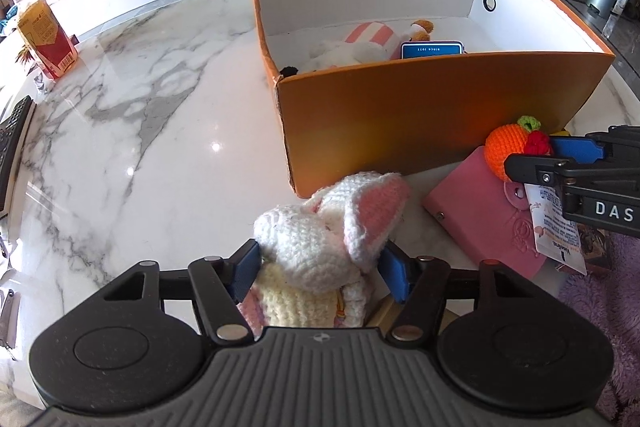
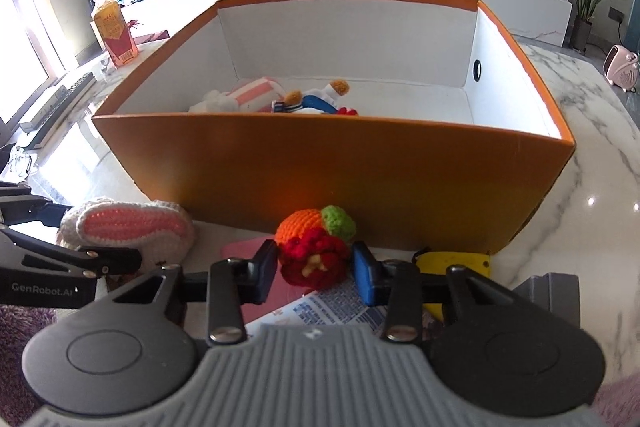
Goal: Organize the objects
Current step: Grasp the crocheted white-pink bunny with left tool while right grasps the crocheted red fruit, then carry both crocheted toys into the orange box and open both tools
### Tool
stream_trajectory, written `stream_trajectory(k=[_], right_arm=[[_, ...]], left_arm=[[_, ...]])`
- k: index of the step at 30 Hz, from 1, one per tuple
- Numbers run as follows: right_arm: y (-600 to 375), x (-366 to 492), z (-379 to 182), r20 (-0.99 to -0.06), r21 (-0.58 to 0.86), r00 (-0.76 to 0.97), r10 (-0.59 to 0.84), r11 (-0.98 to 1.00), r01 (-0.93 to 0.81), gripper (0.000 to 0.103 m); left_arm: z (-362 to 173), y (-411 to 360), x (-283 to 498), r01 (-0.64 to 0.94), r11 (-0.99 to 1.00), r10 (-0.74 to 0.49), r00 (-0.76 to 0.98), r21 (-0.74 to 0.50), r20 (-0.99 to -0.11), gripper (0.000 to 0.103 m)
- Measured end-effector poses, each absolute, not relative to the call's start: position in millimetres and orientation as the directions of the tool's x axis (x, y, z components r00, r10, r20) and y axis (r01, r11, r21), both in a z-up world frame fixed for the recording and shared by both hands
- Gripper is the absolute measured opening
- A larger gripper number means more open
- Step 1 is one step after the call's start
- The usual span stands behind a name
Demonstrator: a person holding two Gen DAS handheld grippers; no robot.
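My left gripper (image 1: 320, 263) is shut on a white and pink crocheted rabbit (image 1: 328, 223), held just in front of the near left corner of the orange box (image 1: 420, 115). The rabbit's ear also shows in the right wrist view (image 2: 128, 227). My right gripper (image 2: 316, 267) is shut on a crocheted orange and red fruit toy (image 2: 316, 247), close to the box's near wall (image 2: 320, 179). It also shows in the left wrist view (image 1: 512, 147). Inside the box lie a pink striped plush (image 2: 252, 93) and a blue and white doll (image 2: 316, 99).
A pink case (image 1: 480, 215) with a printed tag (image 1: 556, 231) lies on the marble table (image 1: 140, 131) under my right gripper. A yellow object (image 2: 456, 263) sits beside the box. A yellow and red carton (image 1: 46, 35) stands far left. A purple fluffy cloth (image 1: 604, 287) lies at the right.
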State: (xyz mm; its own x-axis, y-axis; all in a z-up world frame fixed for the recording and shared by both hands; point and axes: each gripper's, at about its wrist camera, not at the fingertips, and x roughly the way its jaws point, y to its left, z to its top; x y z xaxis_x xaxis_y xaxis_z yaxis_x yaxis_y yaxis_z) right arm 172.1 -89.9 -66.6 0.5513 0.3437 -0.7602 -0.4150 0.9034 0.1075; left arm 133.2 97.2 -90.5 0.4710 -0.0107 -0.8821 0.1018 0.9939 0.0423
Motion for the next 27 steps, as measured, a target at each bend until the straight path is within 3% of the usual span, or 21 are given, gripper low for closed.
stream_trajectory(k=[3, 9, 27], right_arm=[[-92, 167, -60, -0.744, 0.109, 0.564, 0.358, 0.898, -0.426, 0.041], [-96, 160, -53, -0.726, 0.113, 0.574, 0.379, 0.889, -0.444, 0.041], [-107, 144, -27, -0.669, 0.117, 0.612, 0.421, 0.873, -0.473, 0.041]], left_arm=[[-89, 98, 131, 0.09, 0.995, -0.004, 0.475, 0.044, -0.88, 0.063], [-86, 100, 129, 0.061, 0.998, 0.0, 0.478, 0.033, -0.878, 0.059], [-22, 110, 93, -0.074, 0.992, -0.034, 0.613, -0.1, -0.79, 0.057]])
